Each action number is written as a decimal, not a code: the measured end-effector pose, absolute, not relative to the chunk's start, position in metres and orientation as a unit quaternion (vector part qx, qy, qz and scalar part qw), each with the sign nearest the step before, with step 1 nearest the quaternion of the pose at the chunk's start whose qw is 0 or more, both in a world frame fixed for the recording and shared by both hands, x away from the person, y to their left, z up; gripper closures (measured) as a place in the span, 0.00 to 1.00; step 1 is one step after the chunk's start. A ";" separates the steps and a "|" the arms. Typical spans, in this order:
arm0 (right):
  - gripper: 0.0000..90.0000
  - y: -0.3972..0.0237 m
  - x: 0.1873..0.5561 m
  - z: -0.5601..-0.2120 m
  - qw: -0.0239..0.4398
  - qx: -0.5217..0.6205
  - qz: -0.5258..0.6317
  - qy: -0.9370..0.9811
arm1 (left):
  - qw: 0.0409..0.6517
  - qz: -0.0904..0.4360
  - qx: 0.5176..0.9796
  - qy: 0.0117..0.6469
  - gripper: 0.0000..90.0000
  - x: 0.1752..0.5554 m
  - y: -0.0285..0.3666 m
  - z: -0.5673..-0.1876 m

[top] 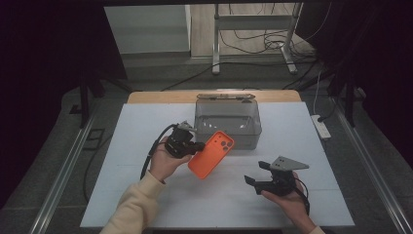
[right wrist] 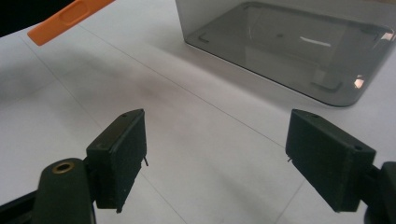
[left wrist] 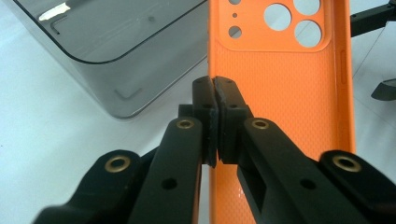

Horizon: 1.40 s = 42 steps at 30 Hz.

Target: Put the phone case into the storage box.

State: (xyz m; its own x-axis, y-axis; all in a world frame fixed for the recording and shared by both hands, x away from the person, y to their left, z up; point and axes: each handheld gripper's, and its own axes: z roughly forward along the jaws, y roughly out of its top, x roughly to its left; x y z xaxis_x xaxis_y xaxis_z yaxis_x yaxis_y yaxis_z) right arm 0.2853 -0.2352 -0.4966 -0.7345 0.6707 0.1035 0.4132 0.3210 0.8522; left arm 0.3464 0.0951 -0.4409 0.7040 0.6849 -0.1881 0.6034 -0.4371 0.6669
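An orange phone case (top: 211, 154) with round camera holes hangs above the white table, held by its left edge. My left gripper (top: 196, 146) is shut on that edge; in the left gripper view its black pads (left wrist: 214, 100) pinch the rim of the orange phone case (left wrist: 280, 84). A smoky clear plastic box (top: 227, 123) stands open-topped just behind the case. My right gripper (top: 255, 173) is at the front right of the table, open with nothing between its fingers (right wrist: 119, 154). A corner of the orange phone case (right wrist: 65, 19) shows in the right gripper view, left of the plastic box (right wrist: 289, 44).
The white table top (top: 146, 195) lies over a wooden one whose back edge (top: 160, 96) shows. A white power strip (top: 321, 126) sits off the right side. Metal stand legs and cables (top: 263, 46) are on the floor behind.
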 end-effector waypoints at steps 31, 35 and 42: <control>0.23 -0.222 0.284 -0.496 0.127 0.325 0.479 0.806 | 0.364 0.056 0.849 0.379 0.98 0.347 0.090 -0.445; 0.23 -0.221 0.284 -0.496 0.125 0.324 0.482 0.805 | 0.363 0.056 0.849 0.379 0.98 0.347 0.089 -0.446; 0.23 -0.217 0.283 -0.495 0.119 0.323 0.485 0.804 | 0.361 0.058 0.850 0.380 0.98 0.347 0.086 -0.448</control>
State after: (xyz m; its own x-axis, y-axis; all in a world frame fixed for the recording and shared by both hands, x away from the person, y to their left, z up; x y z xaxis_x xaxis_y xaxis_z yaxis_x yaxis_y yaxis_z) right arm 0.2827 -0.2167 -0.4953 -0.7625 0.6353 0.1226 0.4046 0.3203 0.8566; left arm 0.3474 0.0862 -0.4478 0.7045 0.6876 -0.1758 0.6043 -0.4512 0.6567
